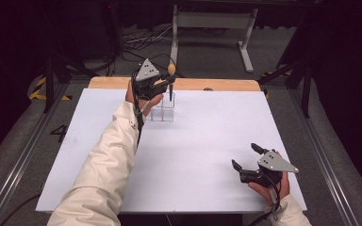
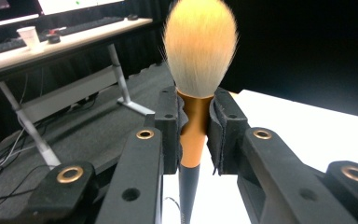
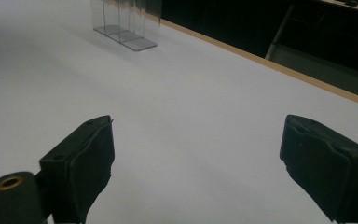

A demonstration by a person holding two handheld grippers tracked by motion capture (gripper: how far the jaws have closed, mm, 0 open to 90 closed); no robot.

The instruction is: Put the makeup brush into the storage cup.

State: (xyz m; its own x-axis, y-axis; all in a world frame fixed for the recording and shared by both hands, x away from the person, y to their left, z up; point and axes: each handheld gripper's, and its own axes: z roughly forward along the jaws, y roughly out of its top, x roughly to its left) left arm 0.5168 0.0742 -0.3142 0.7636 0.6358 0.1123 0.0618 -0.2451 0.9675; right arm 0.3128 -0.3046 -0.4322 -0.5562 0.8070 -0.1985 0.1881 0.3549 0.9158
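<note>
Here my left tool (image 2: 196, 135) was clamped on the makeup brush (image 2: 198, 70), held upright above the clear organizer (image 1: 163, 113) on the table (image 1: 207, 141); my right tool (image 3: 196, 172) rested apart, jaws wide.

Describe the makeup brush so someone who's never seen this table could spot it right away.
Start at the white table and look to its far edge, where a clear divided holder stands. Upright above it, clamped in the left tool, is the makeup brush: fluffy pale bristles, copper collar, dark handle.

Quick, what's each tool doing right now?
Left tool: closed on the makeup brush, held upright.
Right tool: open, holding nothing.
</note>
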